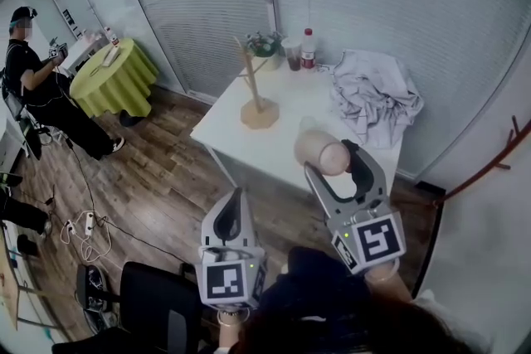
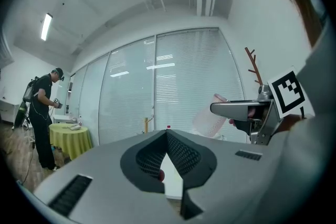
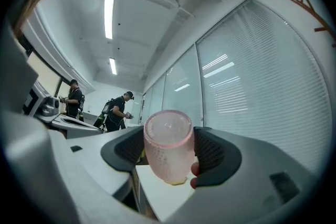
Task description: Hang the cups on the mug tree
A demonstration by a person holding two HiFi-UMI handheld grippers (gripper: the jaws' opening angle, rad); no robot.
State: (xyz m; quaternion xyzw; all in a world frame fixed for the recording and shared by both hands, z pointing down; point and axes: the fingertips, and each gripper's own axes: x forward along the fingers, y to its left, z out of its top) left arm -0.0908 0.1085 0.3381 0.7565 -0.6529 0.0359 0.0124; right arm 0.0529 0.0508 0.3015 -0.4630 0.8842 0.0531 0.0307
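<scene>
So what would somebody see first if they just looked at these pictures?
Probably the pink see-through plastic cup, squeezed between the jaws of the right gripper and held up in the air. Beyond it, a wooden mug tree stands on the white table with no cups on it, and a crumpled grey cloth lies further right on that table.

A crumpled grey cloth (image 1: 373,99) lay on a white rectangular table (image 1: 282,152), near a clear red-capped bottle (image 1: 308,50) and a potted plant (image 1: 265,46). Well apart, a person in black (image 1: 41,87) sat beside a round table draped in yellow-green (image 1: 112,80).
</scene>
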